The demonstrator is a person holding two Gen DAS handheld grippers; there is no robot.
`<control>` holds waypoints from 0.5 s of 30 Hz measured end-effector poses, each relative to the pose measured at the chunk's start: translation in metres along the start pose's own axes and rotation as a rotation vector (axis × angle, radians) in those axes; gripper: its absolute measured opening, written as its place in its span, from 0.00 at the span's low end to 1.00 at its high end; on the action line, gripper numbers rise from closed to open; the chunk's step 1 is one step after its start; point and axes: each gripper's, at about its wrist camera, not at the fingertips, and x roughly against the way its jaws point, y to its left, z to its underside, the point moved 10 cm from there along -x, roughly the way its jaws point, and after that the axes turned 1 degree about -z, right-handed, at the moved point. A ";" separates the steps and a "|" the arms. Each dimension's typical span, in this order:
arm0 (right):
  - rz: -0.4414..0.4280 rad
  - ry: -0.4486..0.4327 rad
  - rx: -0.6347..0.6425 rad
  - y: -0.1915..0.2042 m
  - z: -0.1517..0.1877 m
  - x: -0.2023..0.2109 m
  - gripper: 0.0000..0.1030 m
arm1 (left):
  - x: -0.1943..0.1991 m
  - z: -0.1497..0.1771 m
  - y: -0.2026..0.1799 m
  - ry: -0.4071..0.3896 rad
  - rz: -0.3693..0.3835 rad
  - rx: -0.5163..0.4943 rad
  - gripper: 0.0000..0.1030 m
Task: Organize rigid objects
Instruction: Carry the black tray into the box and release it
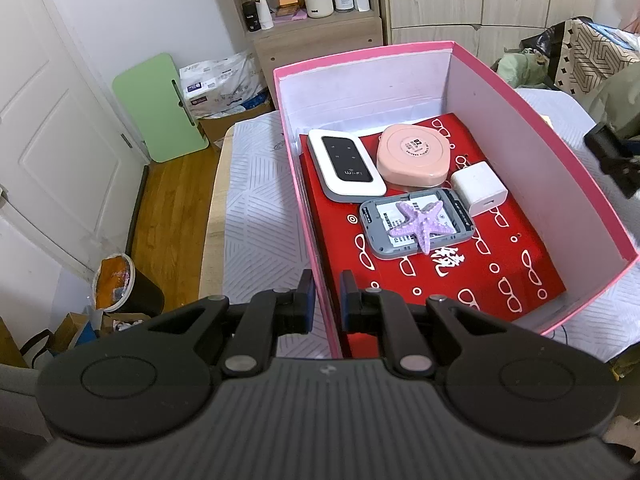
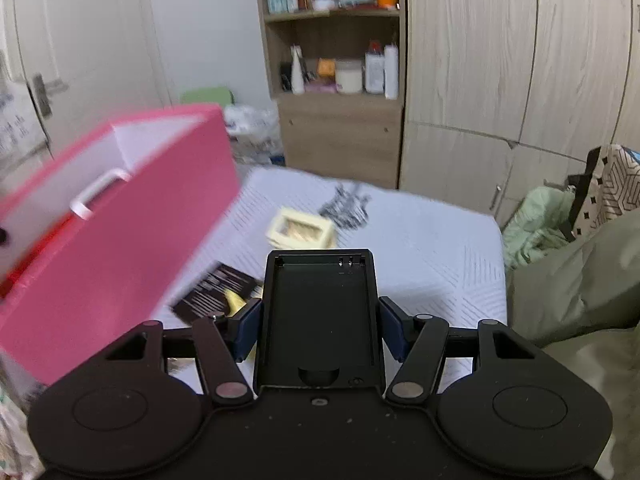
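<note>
Pinning the pink box [image 1: 320,216] wall with left gripper [image 1: 327,300] clamped on it so it stays put; right gripper [image 2: 320,328] grips black tray [image 2: 320,312] over the table, beside the box, likely headed in

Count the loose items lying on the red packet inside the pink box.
5: white router back left, pink case back, white charger right, grey device centre, purple starfish atop it. None seems hidden.

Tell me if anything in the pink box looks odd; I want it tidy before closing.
One thing: the purple starfish lies on top of the grey device, which lies open with its label showing and no back cover. The other items lie flat on the red box.
</note>
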 end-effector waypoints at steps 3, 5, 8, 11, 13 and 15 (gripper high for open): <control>-0.050 -0.049 0.005 0.019 -0.013 0.020 0.64 | 0.000 0.000 0.001 -0.002 0.004 0.001 0.10; -0.103 -0.078 0.014 0.038 -0.024 0.033 0.64 | 0.001 0.001 0.001 -0.002 0.004 0.001 0.10; -0.200 -0.102 0.050 0.072 -0.040 0.050 0.64 | 0.001 0.000 0.001 -0.003 0.011 0.000 0.10; -0.322 -0.081 0.099 0.112 -0.054 0.055 0.64 | 0.002 0.000 0.002 -0.001 0.015 -0.004 0.10; -0.394 -0.038 0.114 0.136 -0.061 0.048 0.64 | 0.002 -0.001 0.002 -0.002 0.021 -0.004 0.10; -0.459 0.035 0.108 0.157 -0.063 0.037 0.64 | 0.002 0.000 0.002 -0.008 0.022 -0.004 0.10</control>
